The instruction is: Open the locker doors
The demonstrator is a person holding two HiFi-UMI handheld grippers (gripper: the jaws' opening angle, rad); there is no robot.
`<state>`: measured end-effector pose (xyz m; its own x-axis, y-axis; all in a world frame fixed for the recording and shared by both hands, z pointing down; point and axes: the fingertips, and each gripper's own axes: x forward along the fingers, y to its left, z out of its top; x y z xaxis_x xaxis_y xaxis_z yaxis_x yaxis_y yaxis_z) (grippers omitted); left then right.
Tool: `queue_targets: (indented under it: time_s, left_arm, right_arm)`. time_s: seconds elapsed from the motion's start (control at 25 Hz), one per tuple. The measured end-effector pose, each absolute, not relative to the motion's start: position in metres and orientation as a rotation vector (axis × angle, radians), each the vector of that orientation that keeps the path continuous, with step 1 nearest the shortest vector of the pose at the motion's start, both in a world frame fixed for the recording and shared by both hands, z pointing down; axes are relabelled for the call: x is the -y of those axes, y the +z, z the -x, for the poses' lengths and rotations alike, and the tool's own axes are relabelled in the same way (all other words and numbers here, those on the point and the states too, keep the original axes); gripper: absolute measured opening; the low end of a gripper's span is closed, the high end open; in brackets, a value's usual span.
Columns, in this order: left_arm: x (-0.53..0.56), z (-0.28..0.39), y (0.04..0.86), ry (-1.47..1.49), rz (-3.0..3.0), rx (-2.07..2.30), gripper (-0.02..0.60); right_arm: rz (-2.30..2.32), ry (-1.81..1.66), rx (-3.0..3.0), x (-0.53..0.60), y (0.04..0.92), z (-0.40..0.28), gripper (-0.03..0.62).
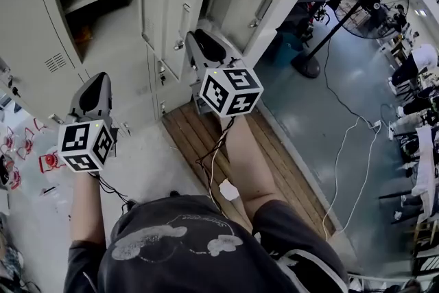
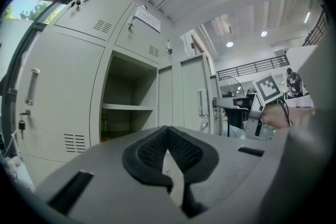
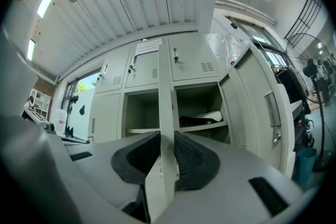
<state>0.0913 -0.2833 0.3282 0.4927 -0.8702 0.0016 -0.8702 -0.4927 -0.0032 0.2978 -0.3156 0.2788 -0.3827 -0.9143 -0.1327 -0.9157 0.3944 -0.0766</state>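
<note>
My right claw (image 3: 166, 140) was clamped on the free edge of the middle locker door (image 3: 166, 86), which showed edge-on between its jaws. I judged that grip was for swinging the door wider. My left claw (image 2: 168, 134) was closed on nothing, idle off to the left. The pale grey steel door stood partly open, straight ahead between two open compartments (image 3: 199, 107).

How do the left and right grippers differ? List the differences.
The right gripper is clamped on the edge of an open locker door; the left gripper is shut on nothing. In the head view the right gripper sits higher in the picture than the left gripper. Both carry a marker cube.
</note>
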Motion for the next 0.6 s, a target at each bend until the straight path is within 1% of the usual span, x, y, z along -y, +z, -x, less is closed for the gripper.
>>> queue_targets:
  time_s: [0.08, 0.12, 0.16, 0.2, 0.32, 0.4, 0.6]
  left_arm:
    - [0.281, -0.087, 0.331, -0.009, 2.695, -1.617, 0.008]
    - [0.279, -0.084, 0.332, -0.013, 2.686, -1.634, 0.008]
    - [0.277, -0.08, 0.334, -0.017, 2.677, -1.652, 0.008]
    - [0.275, -0.076, 0.335, -0.02, 2.669, -1.67, 0.008]
    - [0.27, -0.059, 0.339, -0.02, 2.644, -1.724, 0.008]
    - [0.266, -0.048, 0.342, -0.02, 2.634, -1.751, 0.008]
    - [0.26, -0.016, 0.341, 0.002, 2.618, -1.774, 0.008]
  right_arm:
    - [1.633, 0.028, -2.507, 0.315, 0.28, -0.295, 0.101]
    - [1.62, 0.034, -2.515, 0.314, 0.28, -0.292, 0.12]
    - [1.607, 0.041, -2.518, 0.313, 0.28, -0.29, 0.166]
    - [1.598, 0.053, -2.517, 0.312, 0.279, -0.287, 0.192]
    - [1.61, 0.119, -2.511, 0.308, 0.275, -0.279, 0.235]
    - [1.632, 0.161, -2.513, 0.305, 0.274, -0.273, 0.25]
    - [1.673, 0.205, -2.507, 0.298, 0.271, -0.254, 0.258]
